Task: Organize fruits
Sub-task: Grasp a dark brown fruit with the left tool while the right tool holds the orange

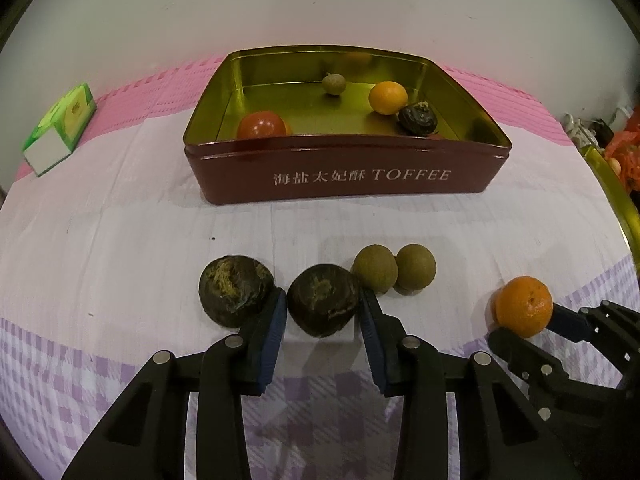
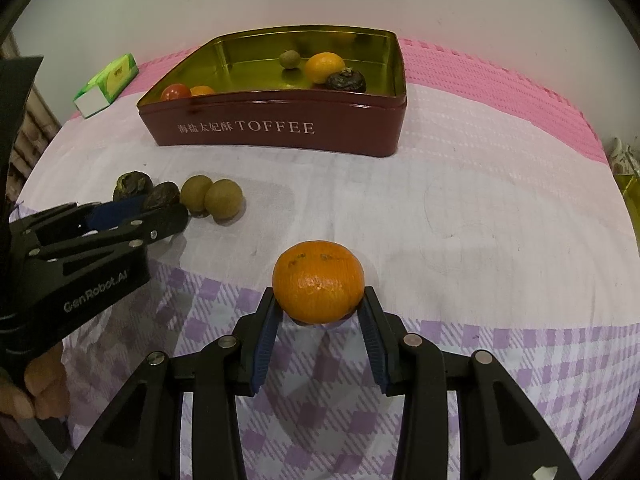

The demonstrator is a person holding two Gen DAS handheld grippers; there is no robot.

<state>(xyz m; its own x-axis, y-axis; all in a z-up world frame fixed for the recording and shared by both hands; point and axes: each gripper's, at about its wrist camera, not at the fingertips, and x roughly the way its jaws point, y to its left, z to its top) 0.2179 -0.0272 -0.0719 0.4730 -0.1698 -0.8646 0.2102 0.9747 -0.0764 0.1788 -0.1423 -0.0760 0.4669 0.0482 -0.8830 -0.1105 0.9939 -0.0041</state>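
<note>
Checked cloth (image 1: 120,240), left claw (image 1: 324,312) pinching dark fruit (image 1: 322,304), right claw (image 2: 320,312) clasping orange (image 2: 319,282), stem-end up.

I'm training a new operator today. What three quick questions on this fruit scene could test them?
1. True or false: the left gripper straddles a dark fruit.
2. Which fruit sits between the right gripper's jaws?
A. tomato
B. orange
C. green fruit
3. Fill in: the word printed in English on the tin is ____.

Key: 1 true; 2 B; 3 TOFFEE.
</note>
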